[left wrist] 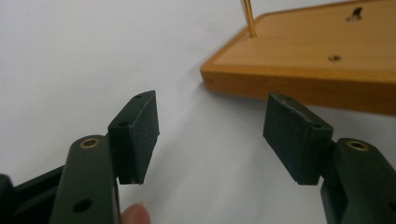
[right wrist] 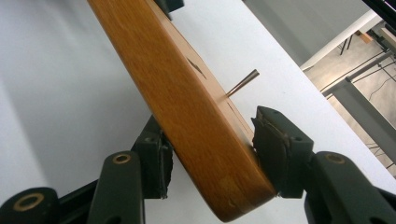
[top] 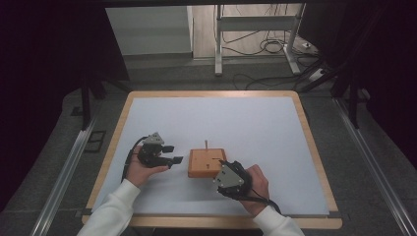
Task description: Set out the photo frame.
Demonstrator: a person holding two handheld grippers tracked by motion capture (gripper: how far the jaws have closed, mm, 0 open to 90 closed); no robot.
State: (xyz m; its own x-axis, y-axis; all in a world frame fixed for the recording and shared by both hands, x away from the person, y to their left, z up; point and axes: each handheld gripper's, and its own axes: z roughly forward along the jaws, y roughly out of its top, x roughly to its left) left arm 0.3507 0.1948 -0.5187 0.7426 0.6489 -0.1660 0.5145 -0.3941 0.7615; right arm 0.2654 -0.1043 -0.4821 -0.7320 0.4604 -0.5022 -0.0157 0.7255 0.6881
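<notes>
Between the right gripper's [right wrist: 210, 154] jaws sits the block's [right wrist: 187, 107] corner, clamped; it looks stiff, fairly heavy, smooth-edged, peg [right wrist: 243, 83] fragile; left gripper [left wrist: 210, 135] gapes empty beside its edge

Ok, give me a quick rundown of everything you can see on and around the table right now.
wooden block: one, orange-brown, near middle of the table, a corner clamped in the right gripper
peg: one, thin, tan, upright at the block's far edge
table: one, white top with wooden rim
metal frame: one, light grey, on the floor beyond the table, cables beside it
left gripper: black, jaws wide apart with nothing between them, left of the block
right gripper: black, shut on the block
sleeves: two, white, bottom edge
</notes>
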